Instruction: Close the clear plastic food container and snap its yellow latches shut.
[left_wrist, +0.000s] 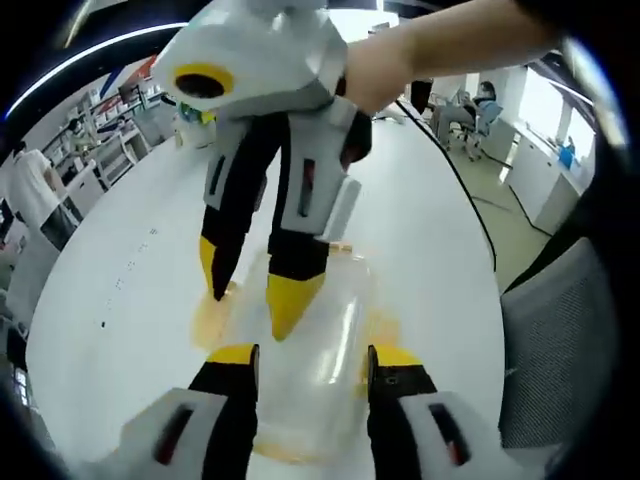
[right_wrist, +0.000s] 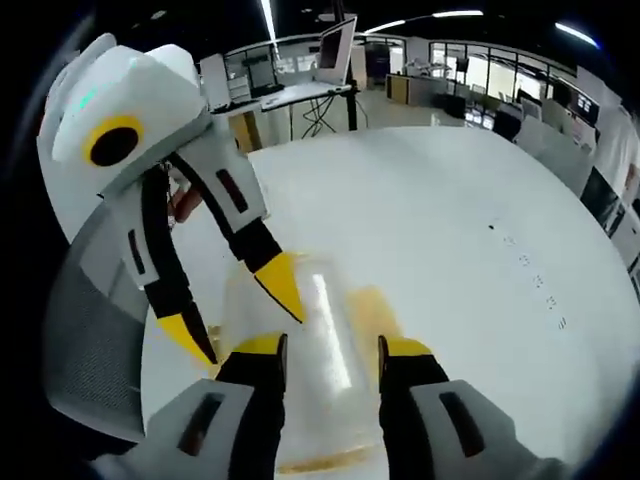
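Both grippers hang over the clear plastic food container, facing each other from opposite ends.

Left gripper: in the left gripper view its yellow-tipped jaws rise from the bottom edge, spread apart, with the container's clear lid showing in the gap between them. Nothing is pinched. The tips sit over the near part of the lid; contact with it cannot be judged.

Right gripper: in the right gripper view its jaws likewise stand apart over the lid, nothing held between them. Seen from the left gripper view, the right gripper points down from above, one tip at the container's far-left edge by a yellow latch, the other over the lid's middle. A person's hand grips its white body.

Seen from the right gripper view, the left gripper comes in from the left, tips splayed, one at the container's edge, one over the lid.

Container: lid appears to lie on the base; yellow latches show at the sides, blurred, so latched or not cannot be told. It rests on a white round table.

Beyond: grey chair beside the table, office desks and shelving well apart.
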